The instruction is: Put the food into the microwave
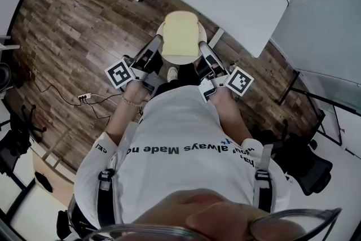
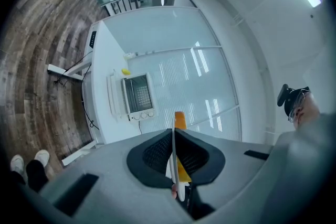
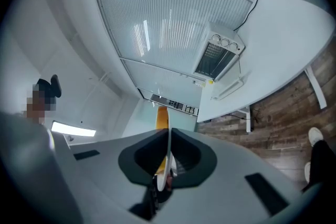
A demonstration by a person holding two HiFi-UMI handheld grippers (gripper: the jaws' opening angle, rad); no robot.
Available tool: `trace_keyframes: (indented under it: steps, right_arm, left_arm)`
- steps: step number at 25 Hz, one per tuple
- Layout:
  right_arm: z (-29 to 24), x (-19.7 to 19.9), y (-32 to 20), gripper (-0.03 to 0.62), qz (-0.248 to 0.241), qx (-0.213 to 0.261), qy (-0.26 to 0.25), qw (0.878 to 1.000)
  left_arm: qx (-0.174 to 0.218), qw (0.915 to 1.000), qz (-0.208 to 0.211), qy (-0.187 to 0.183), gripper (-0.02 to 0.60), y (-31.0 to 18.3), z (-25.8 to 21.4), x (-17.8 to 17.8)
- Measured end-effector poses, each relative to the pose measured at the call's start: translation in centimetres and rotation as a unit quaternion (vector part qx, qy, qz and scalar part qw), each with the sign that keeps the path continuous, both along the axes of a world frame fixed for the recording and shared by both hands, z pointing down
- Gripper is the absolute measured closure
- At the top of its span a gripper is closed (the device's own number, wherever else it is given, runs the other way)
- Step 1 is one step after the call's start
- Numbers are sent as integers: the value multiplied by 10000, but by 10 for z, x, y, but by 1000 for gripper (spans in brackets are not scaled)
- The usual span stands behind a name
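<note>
A slice of yellow toast [image 1: 180,33] lies on a round white plate [image 1: 179,57] held level in front of the person's chest. My left gripper [image 1: 160,43] is shut on the plate's left rim and my right gripper [image 1: 201,45] on its right rim. In the left gripper view the plate [image 2: 174,157] shows edge-on between the shut jaws, with the toast [image 2: 179,120] beyond. The right gripper view shows the same plate [image 3: 168,155] and toast [image 3: 161,118]. The white microwave [image 2: 137,96] stands on the white table [image 1: 242,3], its door apparently open.
The microwave [image 3: 216,56] sits at the table's far side near a glass wall, with a small yellow object [image 2: 125,72] beside it. Wood floor [image 1: 67,25] lies between the person and the table. A black chair [image 1: 307,163] stands at the right.
</note>
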State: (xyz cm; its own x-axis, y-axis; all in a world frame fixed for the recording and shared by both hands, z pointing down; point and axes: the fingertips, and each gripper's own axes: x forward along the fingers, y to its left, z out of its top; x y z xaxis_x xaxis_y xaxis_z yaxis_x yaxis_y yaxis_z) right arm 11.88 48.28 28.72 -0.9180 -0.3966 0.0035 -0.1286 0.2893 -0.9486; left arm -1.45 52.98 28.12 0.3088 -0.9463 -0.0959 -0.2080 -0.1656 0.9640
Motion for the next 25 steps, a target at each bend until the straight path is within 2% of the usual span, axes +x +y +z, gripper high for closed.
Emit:
trace_keyframes:
  steps: [4,12,25]
  right_arm:
    - [0,4,-8,572,15,54,-32,10000]
    - [6,-14,-58,572,100,18,-109,9999]
    - [7,-21,-182,572,277,-92,-172,9994]
  left_arm:
    - [46,10000,25,-21,563,-9,-1,4]
    - [39,10000,59,3,563,-60,5,-15]
    - [-81,9996,249,-82,563,-191,1,-23]
